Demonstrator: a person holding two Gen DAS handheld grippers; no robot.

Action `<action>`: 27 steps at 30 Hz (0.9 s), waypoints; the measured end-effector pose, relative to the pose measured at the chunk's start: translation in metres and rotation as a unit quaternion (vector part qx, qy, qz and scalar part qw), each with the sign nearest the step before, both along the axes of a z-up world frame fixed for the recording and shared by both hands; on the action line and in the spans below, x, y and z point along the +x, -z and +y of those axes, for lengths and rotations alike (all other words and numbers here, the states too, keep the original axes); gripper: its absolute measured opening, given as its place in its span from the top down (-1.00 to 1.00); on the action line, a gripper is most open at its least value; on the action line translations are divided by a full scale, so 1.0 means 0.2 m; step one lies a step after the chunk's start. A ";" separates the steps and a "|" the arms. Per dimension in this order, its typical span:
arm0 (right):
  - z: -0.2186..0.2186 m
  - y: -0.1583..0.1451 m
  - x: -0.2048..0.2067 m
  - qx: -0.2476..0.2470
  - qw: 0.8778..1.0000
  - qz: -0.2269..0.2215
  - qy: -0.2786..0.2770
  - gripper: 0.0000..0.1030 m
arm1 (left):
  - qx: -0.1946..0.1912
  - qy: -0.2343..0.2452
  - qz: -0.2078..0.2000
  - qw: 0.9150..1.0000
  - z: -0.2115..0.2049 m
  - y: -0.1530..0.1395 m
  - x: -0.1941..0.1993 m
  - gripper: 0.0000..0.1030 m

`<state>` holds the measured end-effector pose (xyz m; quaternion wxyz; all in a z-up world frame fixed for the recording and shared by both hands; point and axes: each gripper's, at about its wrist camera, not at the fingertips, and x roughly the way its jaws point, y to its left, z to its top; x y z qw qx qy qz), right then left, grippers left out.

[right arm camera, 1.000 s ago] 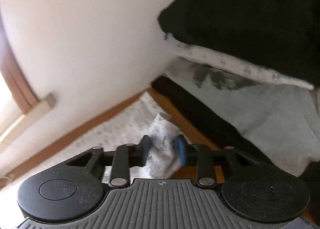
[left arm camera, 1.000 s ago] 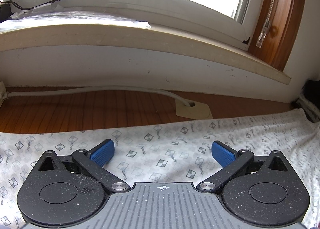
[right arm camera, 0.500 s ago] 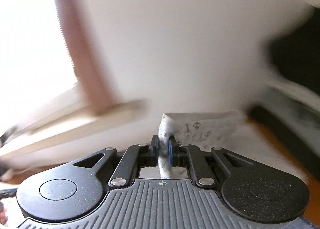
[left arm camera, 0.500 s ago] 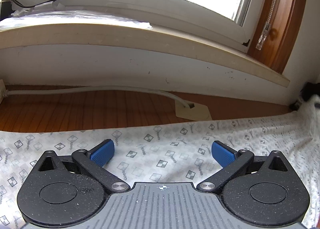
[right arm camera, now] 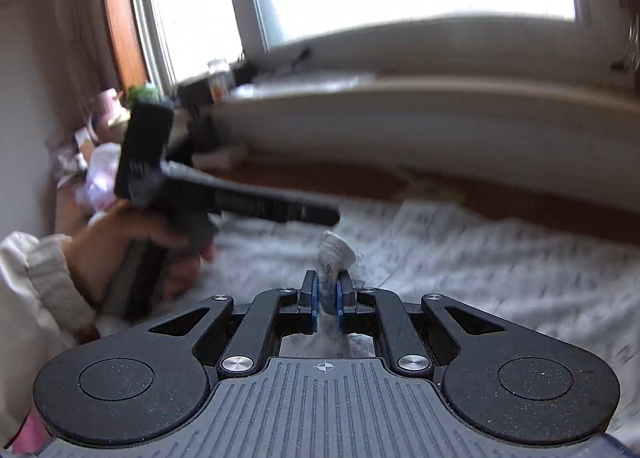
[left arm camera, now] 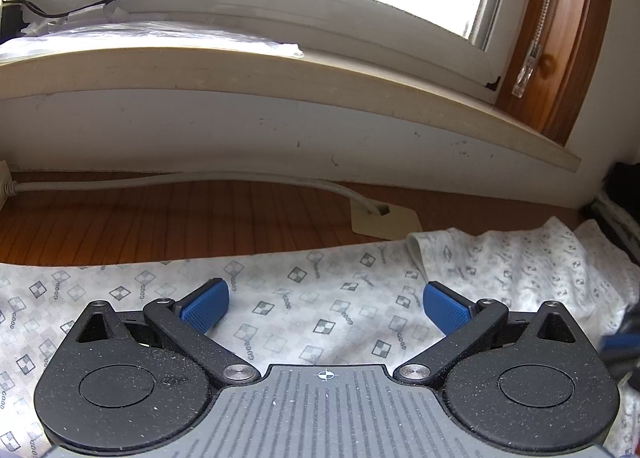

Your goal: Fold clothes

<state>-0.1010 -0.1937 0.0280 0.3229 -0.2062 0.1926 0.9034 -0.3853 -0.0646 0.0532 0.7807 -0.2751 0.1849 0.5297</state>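
Observation:
A white garment with a small checked print (left arm camera: 320,298) lies spread on the wooden table under the window. My left gripper (left arm camera: 326,304) hovers over it with its blue pads wide apart and nothing between them. The garment's right part is folded over toward the middle, its edge (left arm camera: 416,246) lying near the right pad. My right gripper (right arm camera: 328,296) is shut on a bunched corner of the same garment (right arm camera: 336,254), which sticks up between the pads. In the right wrist view the left gripper (right arm camera: 316,213) shows from the side, held by a person's hand (right arm camera: 120,246) in a cream sleeve.
A window sill (left arm camera: 280,69) and wall run along the far side of the wooden table (left arm camera: 160,221). A white cable (left arm camera: 200,179) ends at a small pad (left arm camera: 384,219). Dark clothes (left arm camera: 624,193) lie at the far right. Small clutter (right arm camera: 104,125) crowds the left corner.
My right gripper closed on the garment's corner and swept it leftward from the dark clothes pile, folding the right part over. The left gripper stayed still and open.

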 end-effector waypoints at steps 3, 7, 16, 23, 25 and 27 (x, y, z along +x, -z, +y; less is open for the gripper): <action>-0.01 0.01 0.00 0.004 1.000 -0.008 -0.002 0.80 | 0.000 -0.001 0.000 1.000 0.00 0.00 0.00 -1.00; 0.00 0.03 0.01 0.017 1.000 -0.013 -0.001 0.80 | 0.000 -0.001 0.004 1.000 0.00 0.00 0.00 -1.00; -0.04 -0.02 0.05 0.057 0.998 0.001 0.012 0.81 | -0.076 0.007 -0.167 0.983 0.00 -0.08 0.05 -0.81; -0.09 -0.07 0.12 0.084 0.996 0.021 0.013 0.81 | -0.142 0.053 -0.246 0.957 0.08 -0.03 0.22 -0.65; -0.10 -0.08 0.12 0.088 0.996 0.023 0.009 0.81 | -0.146 0.057 -0.260 0.953 0.10 -0.02 0.25 -0.46; -0.11 -0.09 0.11 0.095 0.995 0.024 0.002 0.81 | -0.137 0.068 -0.254 0.955 0.11 -0.04 0.26 -0.17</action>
